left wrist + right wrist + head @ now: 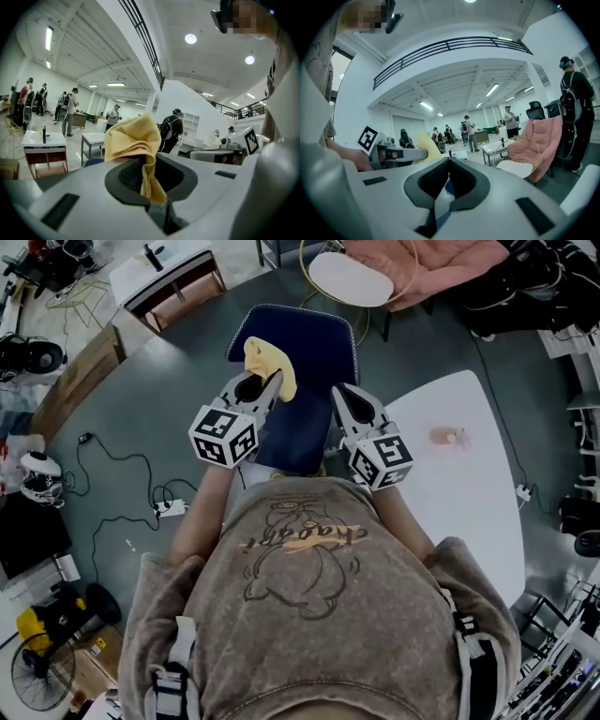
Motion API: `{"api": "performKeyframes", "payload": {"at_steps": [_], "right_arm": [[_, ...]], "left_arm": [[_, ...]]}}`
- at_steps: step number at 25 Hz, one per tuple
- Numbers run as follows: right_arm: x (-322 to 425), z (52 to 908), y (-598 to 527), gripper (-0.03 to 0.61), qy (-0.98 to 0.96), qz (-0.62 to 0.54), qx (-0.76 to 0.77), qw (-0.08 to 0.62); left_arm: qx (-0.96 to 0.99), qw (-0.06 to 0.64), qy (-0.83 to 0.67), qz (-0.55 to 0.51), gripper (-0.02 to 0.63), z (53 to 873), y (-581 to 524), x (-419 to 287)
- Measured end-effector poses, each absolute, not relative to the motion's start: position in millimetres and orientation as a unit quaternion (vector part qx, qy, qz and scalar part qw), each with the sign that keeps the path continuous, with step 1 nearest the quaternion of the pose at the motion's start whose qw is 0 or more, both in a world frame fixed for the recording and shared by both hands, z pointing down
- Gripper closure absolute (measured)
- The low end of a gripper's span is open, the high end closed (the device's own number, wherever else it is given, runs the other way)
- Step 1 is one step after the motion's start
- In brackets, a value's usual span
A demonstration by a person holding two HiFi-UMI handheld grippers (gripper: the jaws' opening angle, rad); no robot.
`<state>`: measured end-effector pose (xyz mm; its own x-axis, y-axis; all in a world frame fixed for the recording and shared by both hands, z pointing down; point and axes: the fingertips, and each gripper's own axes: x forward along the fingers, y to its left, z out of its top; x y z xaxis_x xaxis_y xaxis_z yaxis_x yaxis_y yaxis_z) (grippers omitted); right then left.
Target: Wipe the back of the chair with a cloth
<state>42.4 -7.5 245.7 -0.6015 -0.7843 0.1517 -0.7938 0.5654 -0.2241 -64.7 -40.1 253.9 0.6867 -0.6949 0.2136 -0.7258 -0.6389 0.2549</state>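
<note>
A dark blue chair [314, 352] stands right in front of me on the grey floor. My left gripper [269, 382] hovers over the chair's left part, shut on a crumpled yellow cloth [270, 360]. In the left gripper view the cloth [133, 138] bulges above the jaws and a strip of it hangs down between them. My right gripper [345, 401] is over the chair's right side, beside the left one. Its jaws meet at the tips [449, 163] with nothing between them. A bit of the blue chair [449, 188] shows through the gap below.
A white table [469, 493] stands to my right with a small pink object [448, 436] on it. Beyond the chair are a round white seat [352, 277] and a pink chair [539, 145]. Cables and a power strip [169, 508] lie on the floor at left. Several people stand far off.
</note>
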Motion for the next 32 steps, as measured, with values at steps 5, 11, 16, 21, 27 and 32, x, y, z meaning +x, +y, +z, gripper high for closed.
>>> {"api": "performKeyframes", "payload": {"at_steps": [5, 11, 16, 21, 27, 32], "right_arm": [[49, 244, 9, 0.555, -0.883, 0.134, 0.448, 0.026], [63, 260, 17, 0.555, -0.877, 0.131, 0.459, 0.043], [60, 271, 18, 0.555, -0.875, 0.131, 0.464, 0.040], [58, 278, 21, 0.555, -0.875, 0.135, 0.465, 0.032], [54, 285, 13, 0.555, -0.871, 0.141, 0.469, 0.032], [59, 283, 17, 0.556, -0.871, 0.142, 0.470, 0.020]], "left_arm": [[0.898, 0.145, -0.413, 0.055, 0.563, 257, -12, -80], [0.890, 0.134, -0.432, 0.056, 0.563, 277, 12, -94], [0.879, 0.143, -0.454, 0.035, 0.563, 286, 18, -104], [0.879, 0.126, -0.458, 0.042, 0.563, 292, 23, -101], [0.875, 0.133, -0.464, 0.045, 0.563, 302, 20, -102], [0.867, 0.144, -0.476, 0.033, 0.563, 297, 21, -103]]}}
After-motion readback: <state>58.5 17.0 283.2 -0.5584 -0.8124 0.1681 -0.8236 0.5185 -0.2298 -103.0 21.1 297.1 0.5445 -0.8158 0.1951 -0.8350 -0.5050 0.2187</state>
